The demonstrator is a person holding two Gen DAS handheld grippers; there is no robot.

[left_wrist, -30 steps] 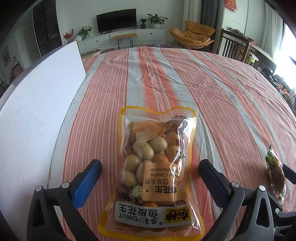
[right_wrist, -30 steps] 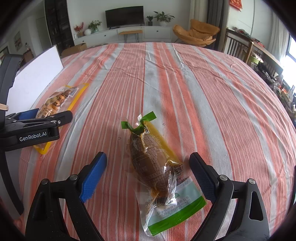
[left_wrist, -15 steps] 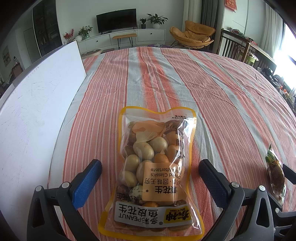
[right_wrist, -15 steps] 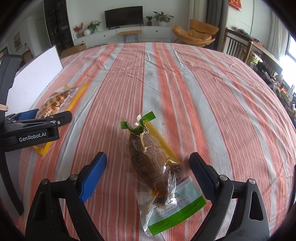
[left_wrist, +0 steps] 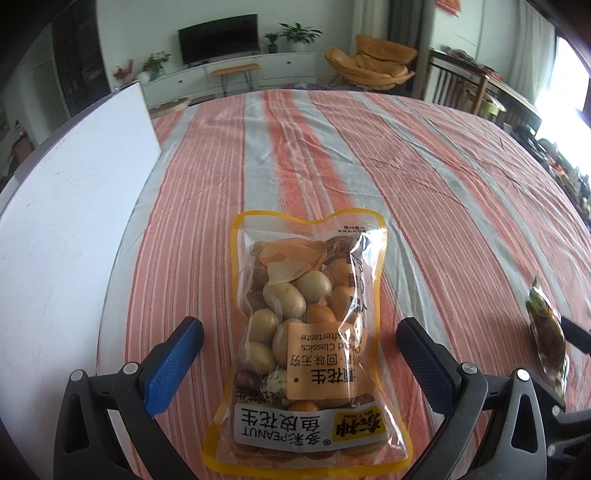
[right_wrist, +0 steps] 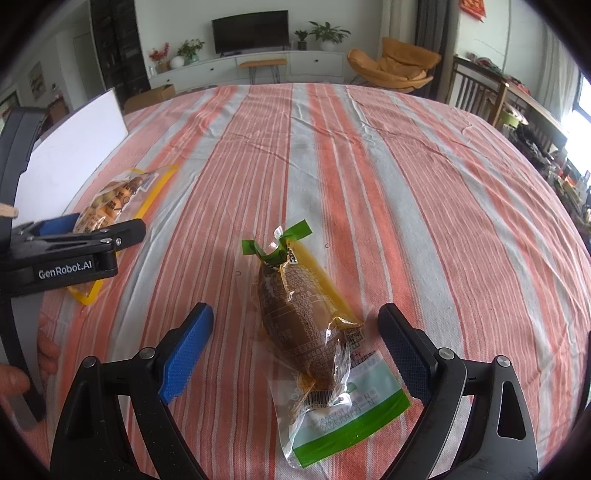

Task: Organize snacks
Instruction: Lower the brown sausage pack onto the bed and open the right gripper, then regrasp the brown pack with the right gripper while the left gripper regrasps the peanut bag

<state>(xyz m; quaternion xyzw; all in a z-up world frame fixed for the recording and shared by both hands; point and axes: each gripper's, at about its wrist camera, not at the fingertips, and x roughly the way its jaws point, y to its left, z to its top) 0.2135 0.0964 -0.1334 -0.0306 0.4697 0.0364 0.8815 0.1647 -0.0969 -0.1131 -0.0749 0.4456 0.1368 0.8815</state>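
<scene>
A: What sits lowest in the left wrist view?

B: The left tool [left_wrist: 300, 345], its blue-padded fingers [left_wrist: 173, 360] spread wide and released. Between them, at bottom centre, lies the clear yellow-edged plastic bag of coated peanuts [left_wrist: 308, 332], flat on the desk, touching neither pad.

A: And the right wrist view?

B: Much the same. The right tool [right_wrist: 295, 345] is also released, fingers wide apart at the lower edge. Between them lies the clear plastic packet with a brown oval snack and green trim [right_wrist: 306, 325], slanted, its green twisted end pointing toward the frame's centre, its white and green label end at the bottom.

A: Anything beside it?

B: At the left edge the other tool's black body marked GenRobot.AI [right_wrist: 70, 254] hangs over the peanut bag. Part of a hand [right_wrist: 22, 369] shows at lower left.

A: What carries everything?

B: The desk under an orange, white and grey striped cloth [left_wrist: 369, 155], filling the middle of both frames. A white flat board [left_wrist: 70, 206] lies along its left side.

A: Farther back?

B: At the top, a black television [right_wrist: 250, 26] on a white low cabinet [right_wrist: 258, 68], and an orange lounge chair [right_wrist: 399, 64] at upper right.
</scene>
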